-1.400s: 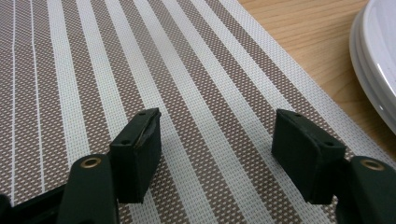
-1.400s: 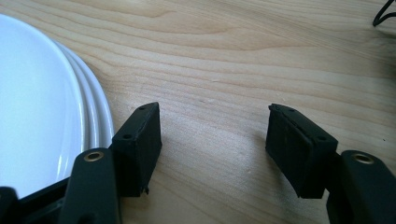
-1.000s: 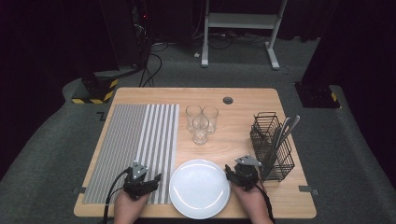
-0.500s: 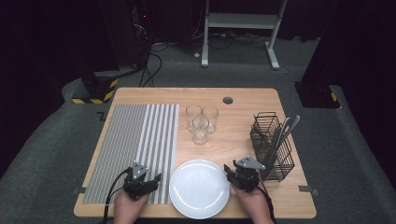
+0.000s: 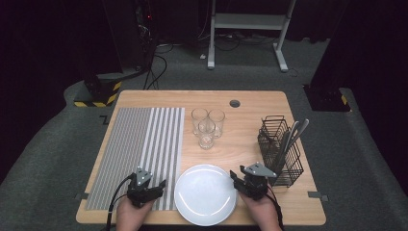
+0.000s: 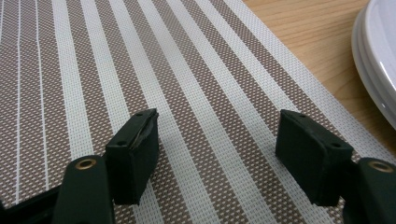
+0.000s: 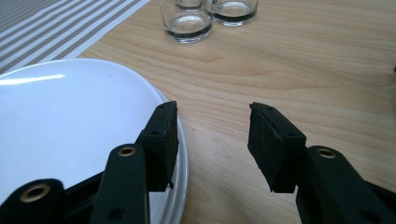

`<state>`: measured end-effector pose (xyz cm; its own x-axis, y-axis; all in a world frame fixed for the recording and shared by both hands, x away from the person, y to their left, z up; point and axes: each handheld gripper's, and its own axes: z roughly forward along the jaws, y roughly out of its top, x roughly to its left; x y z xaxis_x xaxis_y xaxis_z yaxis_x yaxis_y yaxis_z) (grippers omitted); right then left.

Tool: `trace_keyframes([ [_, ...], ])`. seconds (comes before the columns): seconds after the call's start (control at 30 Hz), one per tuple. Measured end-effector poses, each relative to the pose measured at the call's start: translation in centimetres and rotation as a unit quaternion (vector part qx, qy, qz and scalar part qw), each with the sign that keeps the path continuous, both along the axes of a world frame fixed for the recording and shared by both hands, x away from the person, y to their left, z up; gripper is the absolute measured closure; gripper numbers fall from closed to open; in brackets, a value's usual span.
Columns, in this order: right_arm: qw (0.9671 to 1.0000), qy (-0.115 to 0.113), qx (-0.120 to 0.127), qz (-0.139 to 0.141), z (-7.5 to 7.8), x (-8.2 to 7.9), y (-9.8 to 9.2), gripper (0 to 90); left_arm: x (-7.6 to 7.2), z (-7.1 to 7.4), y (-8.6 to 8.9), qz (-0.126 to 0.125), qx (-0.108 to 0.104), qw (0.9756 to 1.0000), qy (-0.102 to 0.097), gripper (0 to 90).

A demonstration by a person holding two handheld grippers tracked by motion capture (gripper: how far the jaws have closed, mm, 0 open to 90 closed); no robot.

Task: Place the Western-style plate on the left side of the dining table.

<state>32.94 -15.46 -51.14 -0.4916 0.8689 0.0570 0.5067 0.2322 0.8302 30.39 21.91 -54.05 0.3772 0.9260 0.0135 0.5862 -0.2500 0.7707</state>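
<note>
bench (image 5: 250, 144) carrying all | striped placemat (image 5: 139, 144) lying left | white plate (image 5: 205, 195) sitting at near edge, between grippers | right gripper (image 7: 212, 140) jaws gaping, just opening slightly, one over plate rim, gripping nothing | left gripper (image 6: 217, 144) jaws gaping, hovering over placemat

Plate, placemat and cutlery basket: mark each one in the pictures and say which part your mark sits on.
plate (image 5: 204, 195): high view, bare centre.
placemat (image 5: 139, 144): high view, middle of the striped weave.
cutlery basket (image 5: 271, 126): high view, far wire rim.
</note>
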Motion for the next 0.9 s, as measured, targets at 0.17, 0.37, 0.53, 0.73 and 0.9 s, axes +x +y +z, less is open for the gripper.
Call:
trace_keyframes([
  [0.17,0.9999,0.006,0.013,0.006,0.2,-0.3,-0.2,52.1,0.0,0.0,0.0,0.000,0.000,1.0000,0.000,30.3],
  [0.37,0.9995,0.009,0.024,0.016,0.3,-0.7,-0.3,53.4,0.0,0.0,0.0,0.000,0.000,1.0000,0.001,30.3],
  [0.53,0.9994,0.004,0.019,0.029,0.2,-1.2,-0.2,56.2,0.0,0.0,0.0,0.000,0.000,1.0000,0.001,30.3],
  [0.73,0.9992,0.007,0.020,0.034,-0.1,-1.4,0.0,58.0,0.1,0.1,0.0,-0.001,-0.002,1.0000,0.003,30.6],
  [0.9,0.9984,0.020,0.034,0.040,-0.3,-1.4,0.0,59.6,0.1,0.1,0.1,-0.002,-0.001,1.0000,0.006,30.6],
])
